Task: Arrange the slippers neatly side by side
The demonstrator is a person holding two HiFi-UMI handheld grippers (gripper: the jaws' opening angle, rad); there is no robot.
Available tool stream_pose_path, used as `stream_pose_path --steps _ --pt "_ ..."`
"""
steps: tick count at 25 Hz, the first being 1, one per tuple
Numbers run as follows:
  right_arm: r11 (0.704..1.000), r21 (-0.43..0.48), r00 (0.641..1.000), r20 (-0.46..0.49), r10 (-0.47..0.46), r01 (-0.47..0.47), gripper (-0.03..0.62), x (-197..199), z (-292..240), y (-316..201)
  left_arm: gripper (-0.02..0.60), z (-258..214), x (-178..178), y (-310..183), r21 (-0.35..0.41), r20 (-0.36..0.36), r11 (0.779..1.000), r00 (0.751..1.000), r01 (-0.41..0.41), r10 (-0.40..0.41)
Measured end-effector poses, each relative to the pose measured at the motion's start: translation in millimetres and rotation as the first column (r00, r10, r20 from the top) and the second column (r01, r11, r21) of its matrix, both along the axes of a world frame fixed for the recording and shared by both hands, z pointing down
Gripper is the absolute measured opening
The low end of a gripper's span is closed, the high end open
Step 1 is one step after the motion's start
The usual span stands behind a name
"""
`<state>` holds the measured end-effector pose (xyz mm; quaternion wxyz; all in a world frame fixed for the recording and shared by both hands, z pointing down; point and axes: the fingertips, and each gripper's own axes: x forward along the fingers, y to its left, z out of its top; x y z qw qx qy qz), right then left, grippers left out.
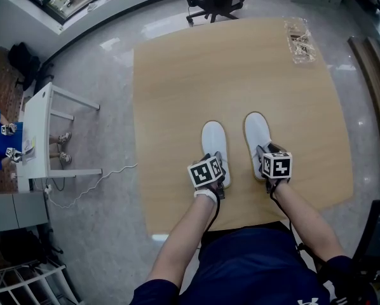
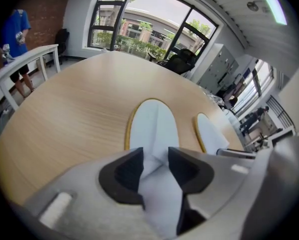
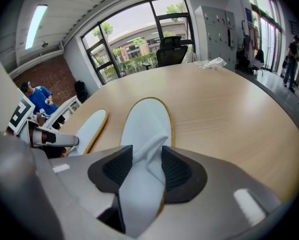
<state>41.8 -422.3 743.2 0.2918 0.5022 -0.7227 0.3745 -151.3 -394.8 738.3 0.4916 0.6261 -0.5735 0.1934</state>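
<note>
Your left gripper [image 2: 155,166] is clenched on a fold of the left slipper's [image 1: 213,138] upper. The right gripper [image 3: 147,166] pinches the right slipper [image 1: 256,131] the same way. Both slippers lie on the table [image 1: 196,75] near your edge, toes pointing away, roughly parallel with a gap between them; the right one sits slightly farther forward.

Hazards:
- The pinch holds only a thin fold, which could probably pull free of the pads if you drag quickly.
- Pulling on the upper may lift the cloth while the sole stays put, twisting the toes apart.

Materials: soft white cloth uppers, flat soles with a thin yellow edge, rounded toes. The tabletop is smooth, pale wood grain.
</note>
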Motion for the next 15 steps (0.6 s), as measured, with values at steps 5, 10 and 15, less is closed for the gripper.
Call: stream_pose_path --steps 5,10,15 --pt "0.999 -0.025 0.998 0.048 0.045 -0.044 0.174 -1 5 5 0.153 -1 6 5 -0.009 -0.024 1.0 1.0 0.018 -0.018" --pt "0.999 -0.04 0.998 0.056 0.032 -0.03 0.172 -9 4 12 0.152 -1 20 6 -0.016 -0.039 1.0 0.999 0.007 -0.008" --pt "0.999 -0.035 0.998 0.055 0.01 -0.008 0.172 -18 4 16 0.149 -1 27 5 -0.016 -0.057 1.0 0.998 0.014 -0.015"
